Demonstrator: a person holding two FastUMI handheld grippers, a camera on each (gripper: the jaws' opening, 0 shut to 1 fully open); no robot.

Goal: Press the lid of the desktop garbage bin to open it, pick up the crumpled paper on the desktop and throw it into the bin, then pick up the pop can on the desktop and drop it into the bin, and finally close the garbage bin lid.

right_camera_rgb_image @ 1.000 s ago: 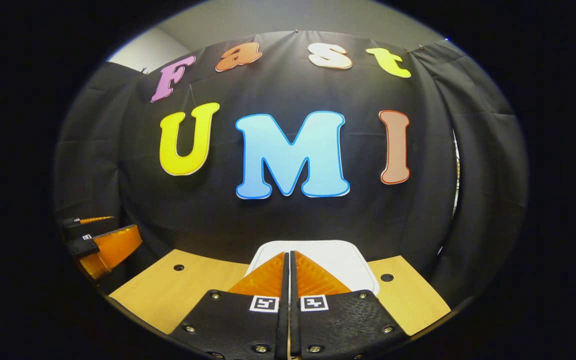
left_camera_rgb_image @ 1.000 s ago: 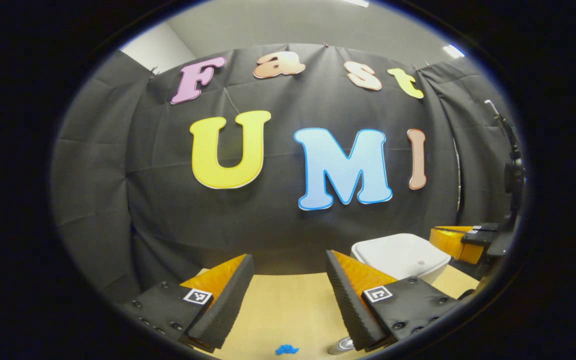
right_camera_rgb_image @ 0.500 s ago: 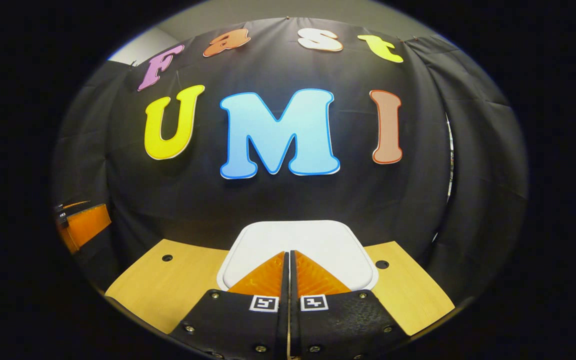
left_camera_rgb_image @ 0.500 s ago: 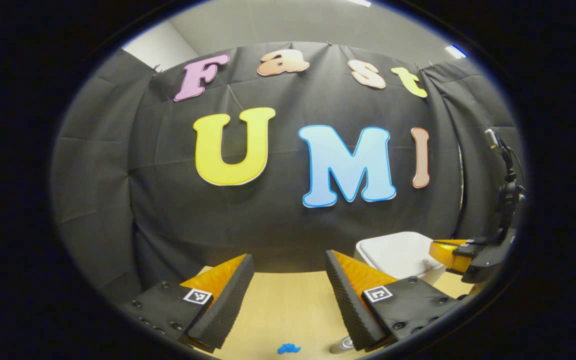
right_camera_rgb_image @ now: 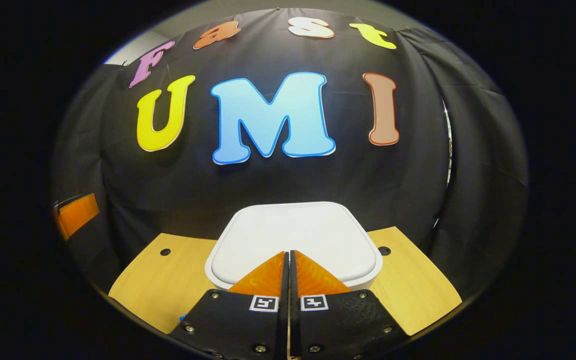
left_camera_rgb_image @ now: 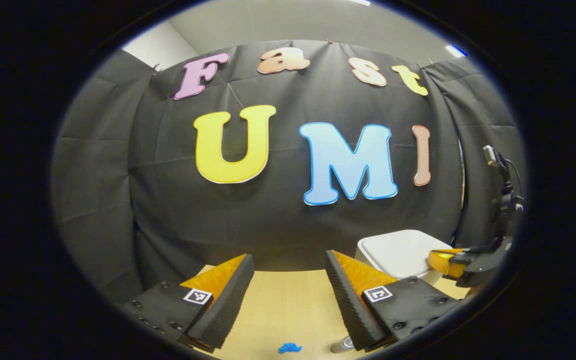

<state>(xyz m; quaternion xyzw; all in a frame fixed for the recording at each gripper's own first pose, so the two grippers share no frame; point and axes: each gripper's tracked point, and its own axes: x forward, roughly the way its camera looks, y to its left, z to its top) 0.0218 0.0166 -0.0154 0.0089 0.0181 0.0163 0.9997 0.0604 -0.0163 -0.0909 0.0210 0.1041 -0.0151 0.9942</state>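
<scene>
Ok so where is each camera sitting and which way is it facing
Left gripper view: rides the open left gripper, facing the cloth wall over the desk; own fingers show below.
Right gripper view: rides the shut right gripper, looking onto the bin lid.
Shared: the bin lid, the desk, the right gripper.

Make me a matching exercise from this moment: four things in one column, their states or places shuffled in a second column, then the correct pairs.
Things:
1. left gripper
2. right gripper
3. bin lid
4. crumpled paper

States or places:
A. down flat, closed, on the white bin
B. fingers together, tips over the lid's near edge
C. lying on the wooden desktop, low between the spread fingers
D. fingers spread apart, holding nothing

Pairs: 1-D, 2-B, 3-A, 4-C
</scene>
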